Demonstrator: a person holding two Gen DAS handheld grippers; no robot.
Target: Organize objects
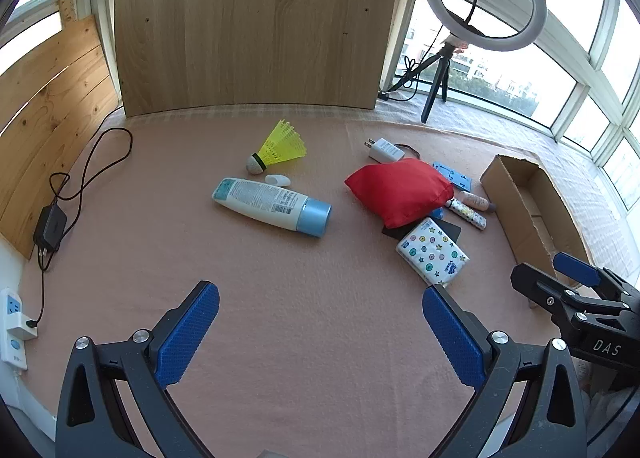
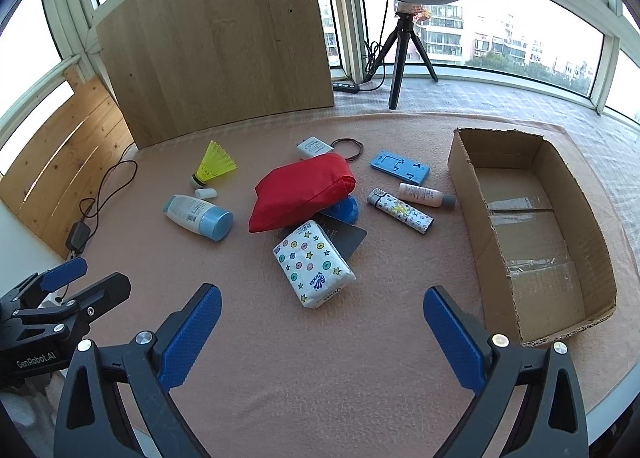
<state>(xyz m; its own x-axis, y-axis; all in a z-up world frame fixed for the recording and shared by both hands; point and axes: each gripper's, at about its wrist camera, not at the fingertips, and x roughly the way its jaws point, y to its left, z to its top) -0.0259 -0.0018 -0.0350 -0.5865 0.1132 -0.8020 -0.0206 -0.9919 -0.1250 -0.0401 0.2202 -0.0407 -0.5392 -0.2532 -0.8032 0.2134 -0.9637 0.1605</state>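
Note:
Loose items lie on a pink cloth (image 2: 320, 370): a red pouch (image 2: 300, 190), a patterned tissue pack (image 2: 314, 264), a white bottle with a blue cap (image 2: 198, 216), a yellow shuttlecock (image 2: 214, 164), a patterned lighter (image 2: 400, 210), a small pink bottle (image 2: 426, 195), a blue plastic holder (image 2: 400, 167) and a white charger (image 2: 314, 147). An empty cardboard box (image 2: 592, 226) stands at the right. My right gripper (image 2: 322, 308) is open, just short of the tissue pack. My left gripper (image 1: 320, 308) is open over bare cloth, nearer than the white bottle (image 1: 272, 206).
A wooden board (image 2: 216, 42) leans at the back, with a ring light on a tripod (image 2: 408, 18) beside it. A black adapter (image 1: 50, 226) and its cable lie at the left by a wall socket (image 1: 12, 322). Windows surround the surface.

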